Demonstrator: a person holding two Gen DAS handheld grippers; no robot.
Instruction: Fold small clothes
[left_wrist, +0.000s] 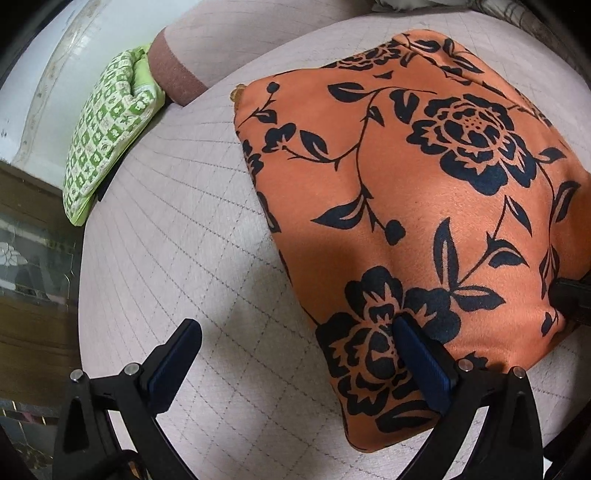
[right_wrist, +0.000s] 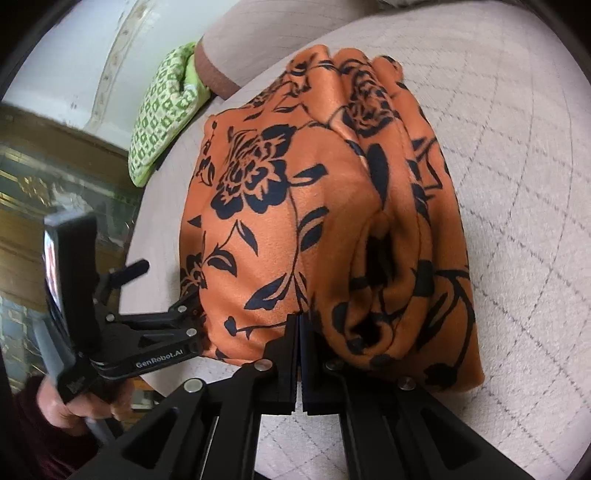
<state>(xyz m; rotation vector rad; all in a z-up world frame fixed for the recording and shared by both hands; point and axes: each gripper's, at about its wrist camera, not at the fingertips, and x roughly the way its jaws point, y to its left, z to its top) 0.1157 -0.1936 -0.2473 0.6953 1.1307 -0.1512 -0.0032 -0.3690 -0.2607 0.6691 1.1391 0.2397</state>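
Several layers of soft orange floral cloth (left_wrist: 406, 192) lie stacked on the quilted pale bed cover (left_wrist: 177, 229), already doubled over into a thick, rounded bundle. It looks light and limp, with a slight sheen that suggests it may slide over itself (the loose folds along its right side, seen from the right wrist, sag and gape rather than hold a crease). The left gripper (left_wrist: 295, 354) stands spread wide, one finger resting on the near corner of the cloth and the other over bare cover, gripping nothing. The right gripper (right_wrist: 298, 354) has its fingers pressed together at the near edge of the bundle; whether fabric is pinched between them I cannot tell. A good hold, I judge, is at the near corners, pinching through all layers at once so that none slips out, and lifting low to keep the stack from unrolling. A green patterned folded cloth (left_wrist: 107, 136) lies well apart, at the far left edge.
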